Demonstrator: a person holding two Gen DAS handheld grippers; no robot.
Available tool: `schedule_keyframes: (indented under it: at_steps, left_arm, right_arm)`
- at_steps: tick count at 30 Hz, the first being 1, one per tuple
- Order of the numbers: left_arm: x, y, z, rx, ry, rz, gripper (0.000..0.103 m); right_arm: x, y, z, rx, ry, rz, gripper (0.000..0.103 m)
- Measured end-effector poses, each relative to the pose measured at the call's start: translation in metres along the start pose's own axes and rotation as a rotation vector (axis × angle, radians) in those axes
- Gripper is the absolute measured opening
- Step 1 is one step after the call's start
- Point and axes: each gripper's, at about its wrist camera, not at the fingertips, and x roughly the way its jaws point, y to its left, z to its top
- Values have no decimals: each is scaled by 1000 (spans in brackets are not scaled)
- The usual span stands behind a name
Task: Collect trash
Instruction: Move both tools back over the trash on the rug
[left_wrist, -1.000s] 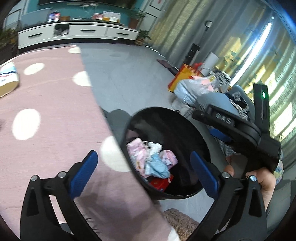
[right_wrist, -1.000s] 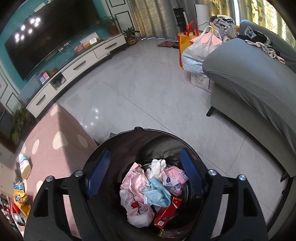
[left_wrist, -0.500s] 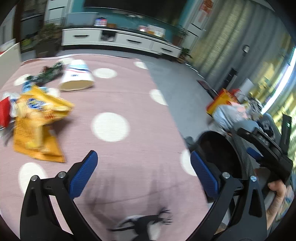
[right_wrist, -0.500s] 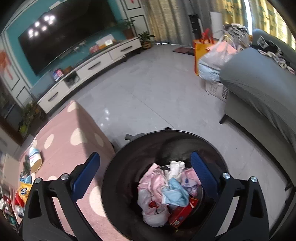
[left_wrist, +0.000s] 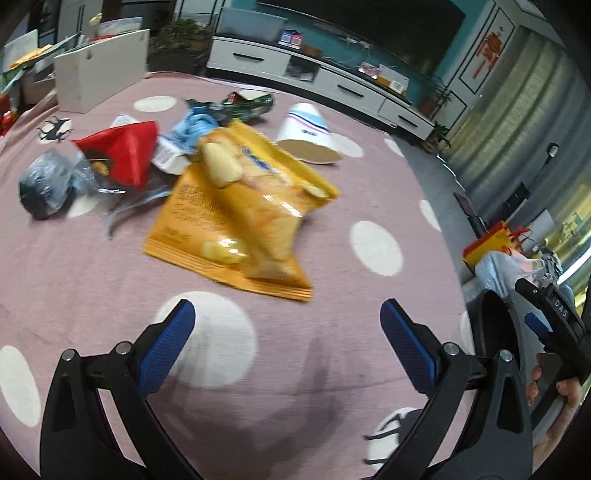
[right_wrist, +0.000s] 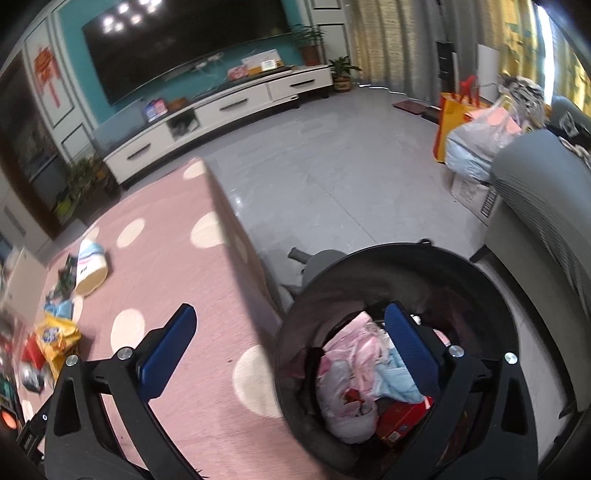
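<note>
Several pieces of litter lie scattered on the pink dotted rug (left_wrist: 295, 369), and the nearest is a yellow snack bag (left_wrist: 240, 218), flat and crinkled, just ahead of the left gripper (left_wrist: 287, 343). It looks nearly empty, so it should be very light, thin and slick; a pinch on its lower corner or crimped bottom seam, the part closest to the jaws, seems the surest hold, since the smooth middle would likely slide or balloon. Behind it sit a red wrapper (left_wrist: 125, 153), a grey crumpled bag (left_wrist: 48, 184), a blue wad (left_wrist: 194, 127), a green packet (left_wrist: 243, 107) and a tipped white paper cup (left_wrist: 308, 136), all soft or easily crushed, I judge. The left jaws stand spread wide with nothing between them. The right gripper (right_wrist: 291, 350) hangs over the black bin (right_wrist: 480, 269), which sits off the rug's edge beside a grey sofa (right_wrist: 535, 192) and already holds pink and blue waste; its jaws have just been opening and are spread wide, empty.
</note>
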Motion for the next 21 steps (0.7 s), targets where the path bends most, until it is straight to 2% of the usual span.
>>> schedule_keyframes:
  at_steps: [8, 14, 21]
  left_arm:
    - [-3, 22, 9, -20, -36, 48, 100]
    - [7, 35, 24, -16, -22, 67, 100]
    - [29, 32, 46, 65, 13, 47, 100]
  right_arm:
    - [10, 40, -14, -129, 28, 18, 100]
    - [13, 53, -20, -180, 35, 25, 100]
    - [14, 57, -23, -186, 37, 27, 100]
